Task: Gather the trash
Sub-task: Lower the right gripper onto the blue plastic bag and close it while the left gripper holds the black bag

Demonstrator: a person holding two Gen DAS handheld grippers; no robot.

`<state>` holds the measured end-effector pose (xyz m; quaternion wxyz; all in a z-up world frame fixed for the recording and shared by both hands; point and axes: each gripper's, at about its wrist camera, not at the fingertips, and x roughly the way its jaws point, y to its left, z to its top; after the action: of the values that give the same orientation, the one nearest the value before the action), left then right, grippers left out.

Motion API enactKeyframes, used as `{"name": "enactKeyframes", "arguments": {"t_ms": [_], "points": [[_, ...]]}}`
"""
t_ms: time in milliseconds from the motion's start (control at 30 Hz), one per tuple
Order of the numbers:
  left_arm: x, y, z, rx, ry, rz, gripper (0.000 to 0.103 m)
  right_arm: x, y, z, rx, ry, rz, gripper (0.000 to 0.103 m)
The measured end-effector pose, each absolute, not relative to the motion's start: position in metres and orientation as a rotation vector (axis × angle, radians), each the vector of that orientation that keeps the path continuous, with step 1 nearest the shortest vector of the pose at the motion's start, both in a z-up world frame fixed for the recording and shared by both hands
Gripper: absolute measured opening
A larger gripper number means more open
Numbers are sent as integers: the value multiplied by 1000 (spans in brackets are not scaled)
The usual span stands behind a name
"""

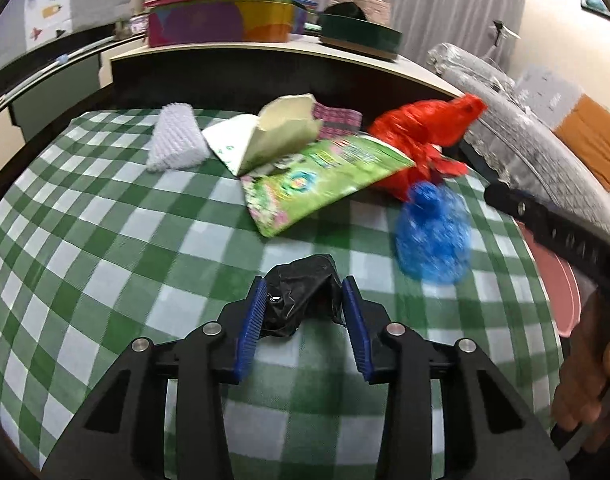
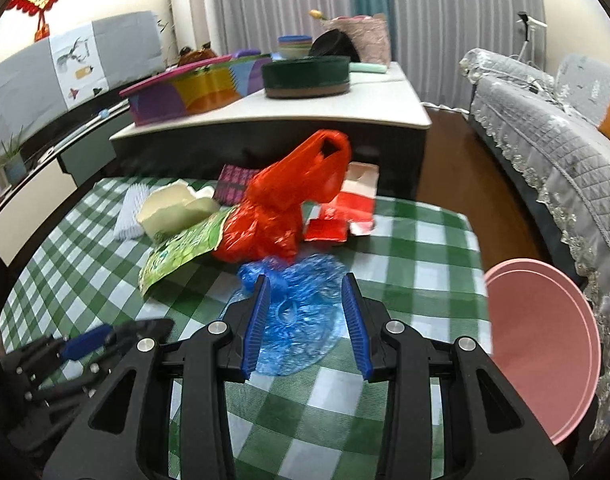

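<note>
On the green checked tablecloth (image 1: 105, 240), my left gripper (image 1: 303, 300) is shut on a crumpled black plastic bag (image 1: 301, 296), which fills the gap between both blue pads. My right gripper (image 2: 305, 292) is open above a flat blue plastic bag (image 2: 301, 320), which shows between its fingers without being pinched. Behind it lie a red plastic bag (image 2: 289, 200), a green wrapper (image 1: 325, 172), a torn cream carton (image 1: 281, 132), a white ribbed foam piece (image 1: 173, 140) and a red paper box (image 2: 345, 216). In the right wrist view my left gripper (image 2: 117, 334) sits at the lower left.
A pink round bin (image 2: 545, 340) stands off the table's right edge. A raised white-topped counter (image 2: 305, 112) behind the table carries a colourful tin (image 1: 221, 20) and a dark green round box (image 2: 305, 76). A grey covered sofa (image 2: 545, 140) runs along the right. A hand (image 1: 585, 380) holds the right gripper.
</note>
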<state>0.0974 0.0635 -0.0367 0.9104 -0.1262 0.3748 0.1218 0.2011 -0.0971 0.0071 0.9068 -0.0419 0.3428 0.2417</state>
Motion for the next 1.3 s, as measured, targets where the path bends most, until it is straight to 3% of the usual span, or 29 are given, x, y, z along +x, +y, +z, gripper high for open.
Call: {"name": "enactKeyframes", "arguments": {"t_ms": [400, 467, 533, 733, 967, 1067, 1133, 1167, 1300], "points": [[105, 74, -38, -283, 757, 257, 38, 206, -60, -27, -195, 822, 604, 41], [105, 74, -38, -284, 757, 257, 38, 206, -60, -29, -206, 829, 600, 32], [105, 74, -38, -283, 757, 258, 38, 205, -59, -31, -219, 837, 606, 7], [105, 73, -38, -282, 754, 257, 38, 200, -63, -26, -240, 813, 616, 0], [98, 69, -34, -290, 741, 256, 38, 195, -73, -14, -194, 798, 627, 1], [96, 67, -31, -293, 734, 259, 38, 195, -73, -14, -167, 818, 637, 10], [95, 67, -29, -286, 727, 266, 38, 193, -69, -15, -173, 815, 647, 29], [95, 68, -28, -285, 722, 271, 38, 193, -66, -15, -182, 811, 646, 32], [91, 80, -27, -293, 707, 301, 38, 197, -56, -19, -180, 830, 648, 38]]}}
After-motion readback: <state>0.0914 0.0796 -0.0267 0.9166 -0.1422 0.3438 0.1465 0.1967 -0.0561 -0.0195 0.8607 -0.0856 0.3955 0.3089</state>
